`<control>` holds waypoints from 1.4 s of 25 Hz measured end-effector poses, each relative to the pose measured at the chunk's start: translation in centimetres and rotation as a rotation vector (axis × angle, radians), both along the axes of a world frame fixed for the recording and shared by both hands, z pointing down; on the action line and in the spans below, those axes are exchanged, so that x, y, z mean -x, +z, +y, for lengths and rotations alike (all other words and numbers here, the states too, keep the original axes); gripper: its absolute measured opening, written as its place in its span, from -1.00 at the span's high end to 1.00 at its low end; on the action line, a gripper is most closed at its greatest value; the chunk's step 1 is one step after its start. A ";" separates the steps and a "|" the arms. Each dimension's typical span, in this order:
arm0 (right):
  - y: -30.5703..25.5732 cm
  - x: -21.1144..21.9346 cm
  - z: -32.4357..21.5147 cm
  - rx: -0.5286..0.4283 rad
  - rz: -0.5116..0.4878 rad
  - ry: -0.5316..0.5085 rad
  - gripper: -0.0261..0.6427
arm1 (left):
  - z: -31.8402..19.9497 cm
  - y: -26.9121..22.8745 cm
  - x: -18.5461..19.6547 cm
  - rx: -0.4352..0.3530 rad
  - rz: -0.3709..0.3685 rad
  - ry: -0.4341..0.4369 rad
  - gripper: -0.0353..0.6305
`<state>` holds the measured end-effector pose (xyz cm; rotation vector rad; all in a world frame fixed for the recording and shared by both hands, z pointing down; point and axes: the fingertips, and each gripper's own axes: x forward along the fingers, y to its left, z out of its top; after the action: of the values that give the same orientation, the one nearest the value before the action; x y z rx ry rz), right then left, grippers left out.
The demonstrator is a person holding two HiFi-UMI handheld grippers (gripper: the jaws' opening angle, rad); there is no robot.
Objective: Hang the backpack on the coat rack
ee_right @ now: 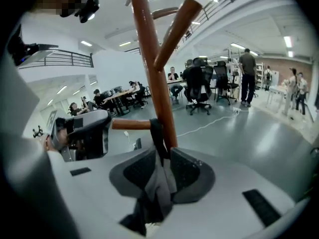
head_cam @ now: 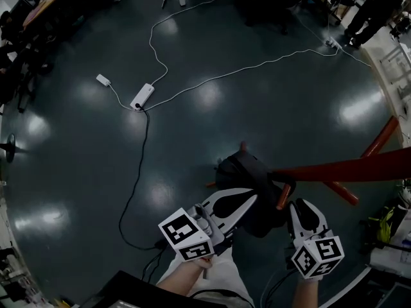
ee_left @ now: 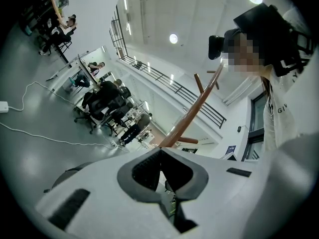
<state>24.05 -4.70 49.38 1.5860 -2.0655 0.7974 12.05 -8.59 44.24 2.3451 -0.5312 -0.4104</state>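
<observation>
My right gripper was clamped on the backpack's strap. The grey cloth bunched between the pads and ran up to where it looped over a short peg, right against the pole of the coat rack. My left gripper had its jaws closed, or all but, with nothing between them, and it pointed up along the pole.

The backpack hung as a dark, slumped mass against the pole, between and just ahead of my two grippers. I judged it soft and floppy, with enough weight to pull the strap taut once I let go. The webbing looked thin and not slippery. A pinch on the strap close under the peg seemed the place to hold, rather than the baggy body.

Only the right gripper view showed the strap over the peg and the cloth in the jaws; in the head view the bag's body hid both. The head view alone showed the whole bag, how both grippers stood to it, and a white power strip with its cables on the floor, well apart. The left gripper view showed no backpack at all, only the pole and its pegs overhead.
</observation>
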 end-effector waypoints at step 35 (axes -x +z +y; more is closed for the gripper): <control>-20.1 13.0 -1.0 -0.276 -0.032 -0.347 0.85 | -1.7 -13.1 3.8 -0.177 0.036 0.005 0.87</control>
<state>11.06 -5.66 29.24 1.2899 -2.4665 0.4313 8.22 -10.27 31.19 2.5028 -0.4889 -0.5150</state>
